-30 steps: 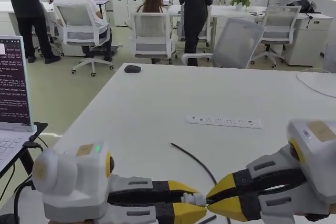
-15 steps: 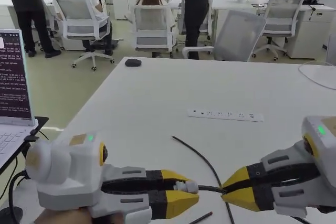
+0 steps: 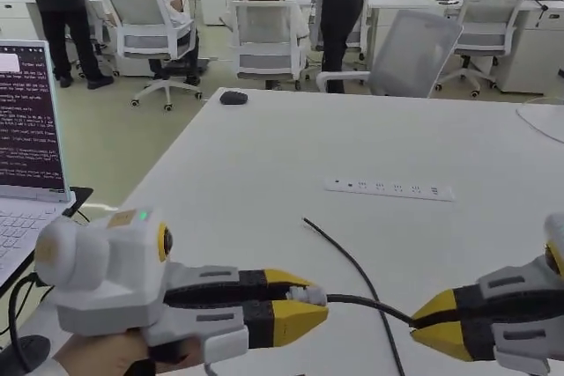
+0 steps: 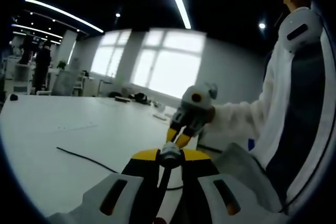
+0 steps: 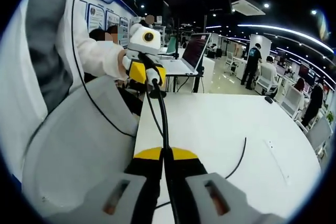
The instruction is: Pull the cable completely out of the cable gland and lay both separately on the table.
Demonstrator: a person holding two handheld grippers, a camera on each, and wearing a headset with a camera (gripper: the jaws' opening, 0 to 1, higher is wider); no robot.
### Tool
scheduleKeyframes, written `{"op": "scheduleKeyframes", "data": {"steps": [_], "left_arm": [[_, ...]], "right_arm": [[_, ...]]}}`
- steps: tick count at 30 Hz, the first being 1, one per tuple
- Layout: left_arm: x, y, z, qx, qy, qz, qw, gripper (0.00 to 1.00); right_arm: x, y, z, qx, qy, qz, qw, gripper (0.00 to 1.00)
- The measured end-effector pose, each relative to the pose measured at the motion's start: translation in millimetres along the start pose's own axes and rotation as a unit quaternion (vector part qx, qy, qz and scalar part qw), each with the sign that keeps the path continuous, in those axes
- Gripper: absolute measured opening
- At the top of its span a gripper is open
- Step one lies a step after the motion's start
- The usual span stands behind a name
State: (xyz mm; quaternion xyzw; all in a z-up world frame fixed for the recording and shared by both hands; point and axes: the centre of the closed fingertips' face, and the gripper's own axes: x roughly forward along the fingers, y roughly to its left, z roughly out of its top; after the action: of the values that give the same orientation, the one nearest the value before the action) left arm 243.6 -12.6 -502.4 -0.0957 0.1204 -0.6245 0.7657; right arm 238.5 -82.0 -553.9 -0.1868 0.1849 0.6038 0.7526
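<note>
The left gripper (image 3: 313,299) is closed on the small pale cable gland (image 3: 301,291), pinching it between its yellow tips above the near edge of the white table (image 3: 264,156). To its right, the right gripper (image 3: 416,323) has its jaws clamped on the black cable (image 3: 370,305), which spans the gap between the two. A further length lies on the table, with its free end toward the far side, short of the power strip (image 3: 392,189). In the left gripper view a dark strand runs back between the jaws behind the gland, so I judge the cable is not yet out.

Three things could go wrong:
- The smooth jacket may slide through the right jaws if the gland's seal bites.
- An off-axis pull could twist the gland out of the left tips and drop it.
- The tail may whip as it comes free.
</note>
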Motion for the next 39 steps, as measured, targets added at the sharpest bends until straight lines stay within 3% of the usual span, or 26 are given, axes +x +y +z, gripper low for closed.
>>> {"op": "scheduleKeyframes", "data": {"steps": [4,7,10,13,17,20,23,27,31,34,39], "left_arm": [[-1.0,1.9,-1.2,-0.002,0.003,0.006,1.0000,0.16],[-0.9,4.6,-11.4,-0.011,0.035,0.017,0.9992,0.16],[0.8,3.3,-12.0,-0.009,0.034,0.014,0.9993,0.16],[4.2,0.9,-11.4,-0.014,0.032,0.012,0.9993,0.16],[11.5,-3.9,-11.4,-0.012,0.039,0.002,0.9992,0.16],[18.7,-5.7,-12.3,-0.011,0.047,-0.002,0.9988,0.16],[25.9,-7.5,-8.8,-0.010,0.047,-0.008,0.9988,0.16],[36.1,-13.4,-3.7,-0.006,0.047,-0.016,0.9987,0.16],[39.7,-19.6,-6.9,0.017,0.069,-0.020,0.9973,0.16],[39.5,-25.3,-11.8,0.022,0.078,-0.021,0.9965,0.16],[36.5,-24.1,-13.2,0.024,0.076,-0.012,0.9967,0.16]], "right_arm": [[1.2,-2.7,-0.4,0.005,0.005,-0.003,1.0000,0.03],[0.1,-7.1,-3.1,0.011,0.015,-0.014,0.9997,0.04],[-1.1,-7.1,-2.7,0.012,0.015,-0.019,0.9996,0.05],[-2.0,-6.7,11.5,0.021,-0.012,-0.026,0.9994,0.12],[-3.2,-7.5,31.6,0.002,-0.034,-0.030,0.9990,0.22],[-0.6,-0.6,48.8,-0.027,-0.045,-0.017,0.9985,0.23],[4.5,5.5,55.0,-0.043,-0.045,0.001,0.9981,0.26],[13.9,14.3,44.7,-0.070,-0.015,0.022,0.9972,0.20],[17.4,19.6,39.7,-0.072,-0.017,0.031,0.9968,0.15],[18.1,20.1,35.0,-0.079,-0.014,0.036,0.9961,0.05],[19.5,23.2,35.1,-0.082,-0.012,0.041,0.9957,0.04]]}}
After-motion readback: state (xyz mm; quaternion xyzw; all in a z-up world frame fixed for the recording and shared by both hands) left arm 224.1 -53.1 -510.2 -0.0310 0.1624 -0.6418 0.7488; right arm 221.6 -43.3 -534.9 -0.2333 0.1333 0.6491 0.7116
